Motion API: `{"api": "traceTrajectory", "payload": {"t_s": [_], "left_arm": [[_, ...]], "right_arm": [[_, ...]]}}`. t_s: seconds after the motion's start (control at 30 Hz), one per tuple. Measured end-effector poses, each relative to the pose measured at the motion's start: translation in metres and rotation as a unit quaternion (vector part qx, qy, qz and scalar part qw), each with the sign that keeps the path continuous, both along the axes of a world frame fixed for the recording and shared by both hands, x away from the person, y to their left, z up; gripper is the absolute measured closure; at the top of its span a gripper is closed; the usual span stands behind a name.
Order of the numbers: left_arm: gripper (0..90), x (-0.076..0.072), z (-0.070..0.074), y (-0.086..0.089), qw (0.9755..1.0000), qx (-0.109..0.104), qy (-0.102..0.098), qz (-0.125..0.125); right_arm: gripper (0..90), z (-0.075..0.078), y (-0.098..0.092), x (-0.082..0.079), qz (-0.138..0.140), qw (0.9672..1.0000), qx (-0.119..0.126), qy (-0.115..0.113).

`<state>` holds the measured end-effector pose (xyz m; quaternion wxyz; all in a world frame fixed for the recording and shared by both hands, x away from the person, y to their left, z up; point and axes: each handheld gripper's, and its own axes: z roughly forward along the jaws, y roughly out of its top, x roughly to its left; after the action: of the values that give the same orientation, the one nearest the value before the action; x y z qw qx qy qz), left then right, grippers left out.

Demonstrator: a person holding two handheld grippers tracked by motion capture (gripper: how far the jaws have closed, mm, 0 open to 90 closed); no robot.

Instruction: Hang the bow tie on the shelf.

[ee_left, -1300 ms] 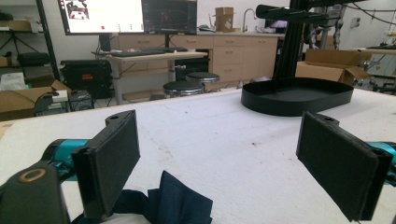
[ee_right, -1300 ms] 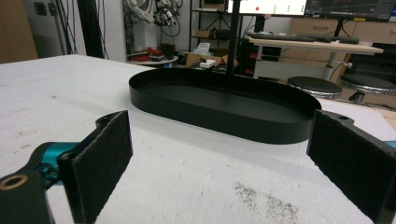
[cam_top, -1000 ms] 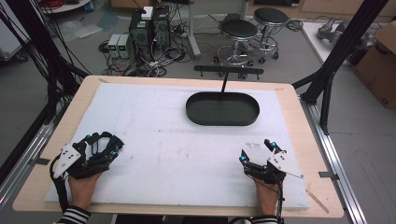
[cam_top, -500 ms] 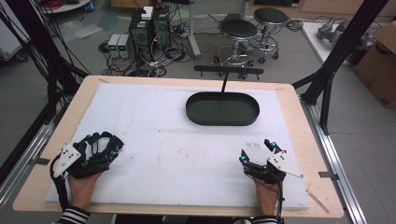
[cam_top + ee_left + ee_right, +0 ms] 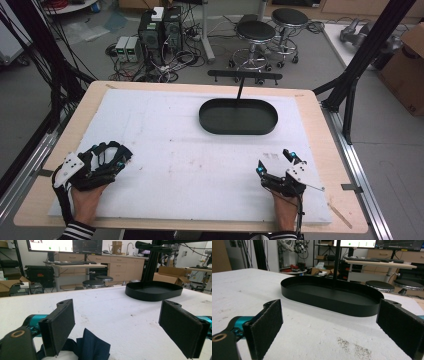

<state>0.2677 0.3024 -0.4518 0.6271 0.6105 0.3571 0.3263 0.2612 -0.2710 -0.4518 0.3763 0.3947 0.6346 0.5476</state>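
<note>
Near the black tray (image 5: 238, 116), both grippers' jaws gape wide; empty.

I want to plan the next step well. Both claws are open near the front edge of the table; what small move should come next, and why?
Probably lower the left claw onto the dark blue cloth and close. Its jaws stand wide apart, and the cloth lies just below them on the white mat. The right claw is also open, with nothing between its jaws, facing the black tray.
</note>
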Motion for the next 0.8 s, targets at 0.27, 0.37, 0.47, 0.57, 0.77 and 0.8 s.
{"api": "traceTrajectory", "payload": {"t_s": [0.27, 0.37, 0.47, 0.57, 0.77, 0.8], "left_arm": [[13.8, -0.004, 0.006, 0.006, 0.9999, 0.01, 0.003, 0.01], [13.8, -0.008, 0.013, 0.008, 0.9995, 0.02, 0.009, 0.021], [14.1, -0.01, 0.017, 0.009, 0.9995, 0.023, 0.009, 0.019], [14.3, -0.011, 0.02, 0.01, 0.9988, 0.039, 0.021, 0.022], [14.1, -0.011, 0.023, 0.016, 0.9975, 0.055, 0.043, 0.011], [13.9, -0.01, 0.024, 0.018, 0.9973, 0.056, 0.047, 0.008]], "right_arm": [[5.9, 0.0, 0.0, 0.0, 0.0, 1.0, 0.001, 0.001], [5.9, 0.0, 0.0, 0.0, 0.001, 1.0, 0.004, 0.004], [5.9, 0.0, 0.0, 0.0, 0.001, 1.0, 0.004, 0.005], [5.9, 0.0, 0.0, 0.0, 0.001, 1.0, 0.004, 0.006], [5.9, 0.0, -0.001, 0.0, 0.002, 1.0, 0.006, 0.007], [5.9, 0.0, -0.001, 0.0, 0.003, 1.0, 0.006, 0.007]]}}
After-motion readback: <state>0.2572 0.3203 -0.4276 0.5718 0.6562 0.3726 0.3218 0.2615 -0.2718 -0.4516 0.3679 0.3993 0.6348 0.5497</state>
